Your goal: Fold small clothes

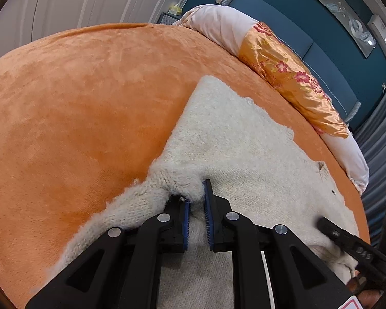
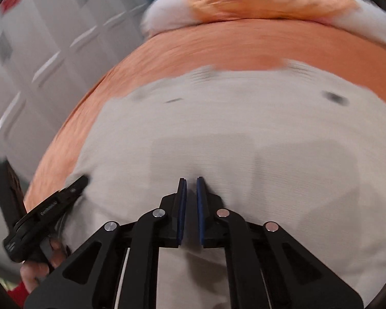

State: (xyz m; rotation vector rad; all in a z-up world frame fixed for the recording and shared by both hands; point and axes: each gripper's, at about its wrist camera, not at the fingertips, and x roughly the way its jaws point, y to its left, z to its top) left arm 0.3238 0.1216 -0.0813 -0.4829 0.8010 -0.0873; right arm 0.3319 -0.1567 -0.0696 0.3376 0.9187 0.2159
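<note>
Lower centre of frame, the fuzzy sleeve (image 1: 151, 193) is pinched by the left gripper (image 1: 196, 200), probably for folding inward. The right gripper (image 2: 191, 193) is held narrowly parted over the cream sweater (image 2: 218, 128), nothing visibly grasped.

Black left claw (image 1: 196, 200); blue ribbed pads (image 1: 208, 221); silver rivets (image 1: 163, 216); possibly red sleeve.

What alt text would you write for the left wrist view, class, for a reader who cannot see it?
The left tongs pinch a bunched edge of a fuzzy cream knit garment spread on an orange bedspread. The right tongs touch the garment at lower right, and a floral bolster lies along the bed's far edge.
</note>
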